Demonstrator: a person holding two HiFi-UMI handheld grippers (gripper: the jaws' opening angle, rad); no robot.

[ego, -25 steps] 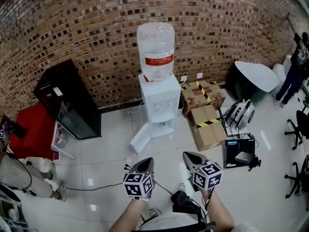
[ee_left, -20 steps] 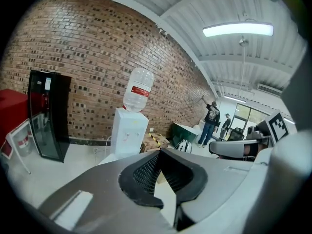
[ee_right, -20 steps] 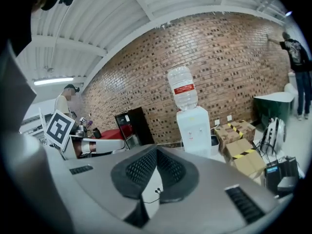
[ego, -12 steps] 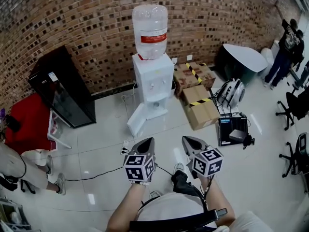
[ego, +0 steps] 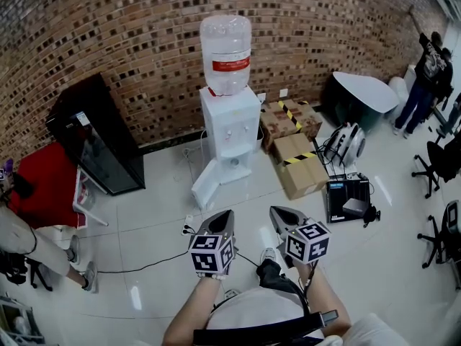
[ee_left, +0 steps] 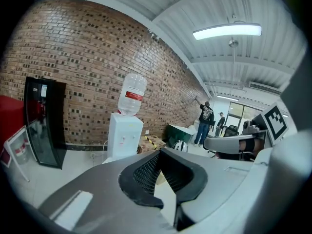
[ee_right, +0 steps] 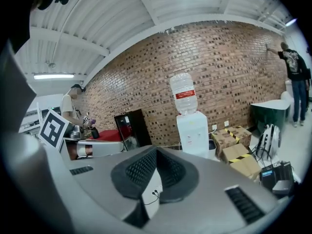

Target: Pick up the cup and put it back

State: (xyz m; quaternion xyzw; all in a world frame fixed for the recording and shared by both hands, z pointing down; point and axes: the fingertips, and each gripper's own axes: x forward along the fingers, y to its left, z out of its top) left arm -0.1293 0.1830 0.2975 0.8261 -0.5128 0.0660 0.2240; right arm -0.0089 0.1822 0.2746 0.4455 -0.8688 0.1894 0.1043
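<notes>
Left gripper [ego: 225, 214] and right gripper [ego: 276, 212] are held side by side above a white tiled floor [ego: 151, 218], tips pointing forward. In each gripper's own view the two jaws meet at the tips with nothing between them, so both are closed and empty. Straight ahead of the tips, well apart from them, a white water dispenser [ego: 230, 137] stands against a brick wall [ego: 108, 27] with a clear bottle [ego: 226, 49] upside down on top. Ahead and to the right of the right gripper lie taped cardboard boxes [ego: 302, 173]. Ahead and to the left of the left gripper stands a black cabinet [ego: 97, 146], with a red table [ego: 39, 189] further left. A person [ego: 426, 74] stands far off to the right. No view lets me pick out the cup.
</notes>
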